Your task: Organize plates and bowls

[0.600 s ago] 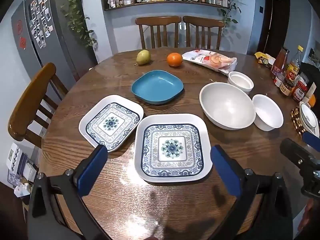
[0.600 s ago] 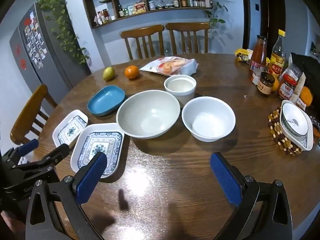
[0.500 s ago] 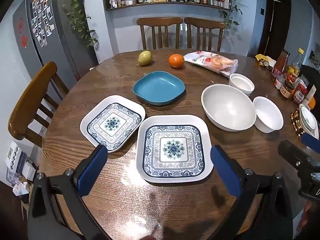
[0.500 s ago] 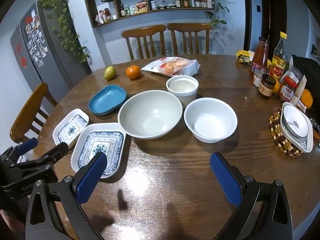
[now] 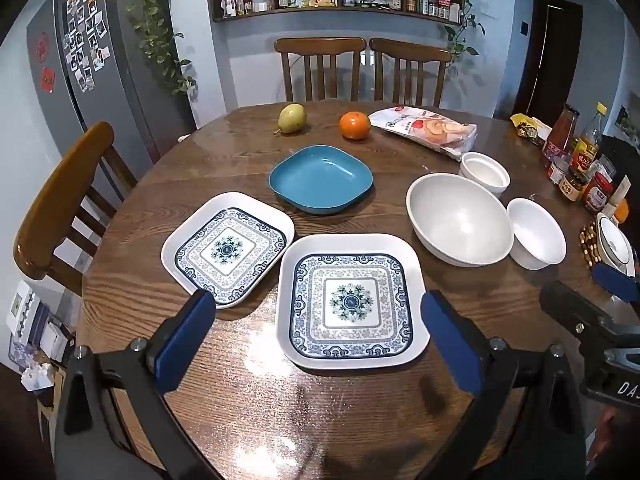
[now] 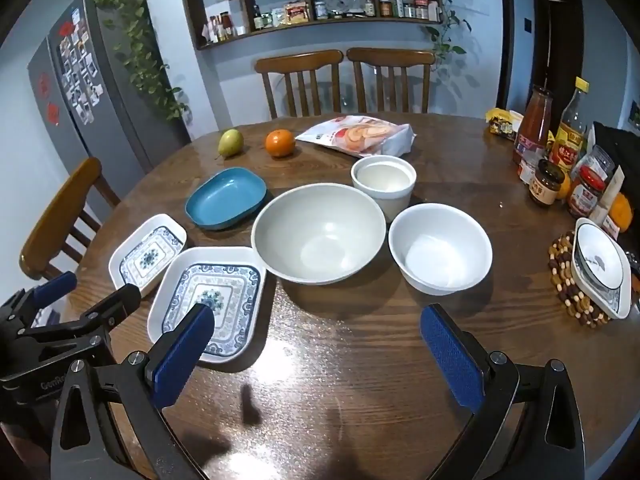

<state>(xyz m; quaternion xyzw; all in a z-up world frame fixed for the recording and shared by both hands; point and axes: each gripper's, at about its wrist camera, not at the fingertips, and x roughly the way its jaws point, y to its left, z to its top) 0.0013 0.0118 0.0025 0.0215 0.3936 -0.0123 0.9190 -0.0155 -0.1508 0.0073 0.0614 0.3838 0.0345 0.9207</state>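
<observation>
On the round wooden table lie a large patterned square plate (image 5: 350, 300) (image 6: 210, 300), a smaller patterned plate (image 5: 228, 248) (image 6: 148, 254) to its left and a blue dish (image 5: 320, 178) (image 6: 226, 198) behind them. To the right stand a big grey-white bowl (image 5: 460, 220) (image 6: 320, 234), a white bowl (image 5: 536, 234) (image 6: 440, 248) and a small white cup-shaped bowl (image 5: 484, 170) (image 6: 384, 180). My left gripper (image 5: 316, 342) hovers open over the near edge of the large plate. My right gripper (image 6: 316, 352) hangs open over bare wood in front of the bowls. Neither holds anything.
A pear (image 5: 292, 119), an orange (image 5: 354, 125) and a snack bag (image 5: 424, 130) lie at the far side. Bottles and jars (image 6: 560, 152) crowd the right edge, beside a patterned bowl on a beaded mat (image 6: 596, 272). Wooden chairs (image 5: 60, 200) ring the table.
Both views have shifted slightly: the dishes sit a touch lower and nearer in the pictures. Both grippers stay open and nothing on the table has moved.
</observation>
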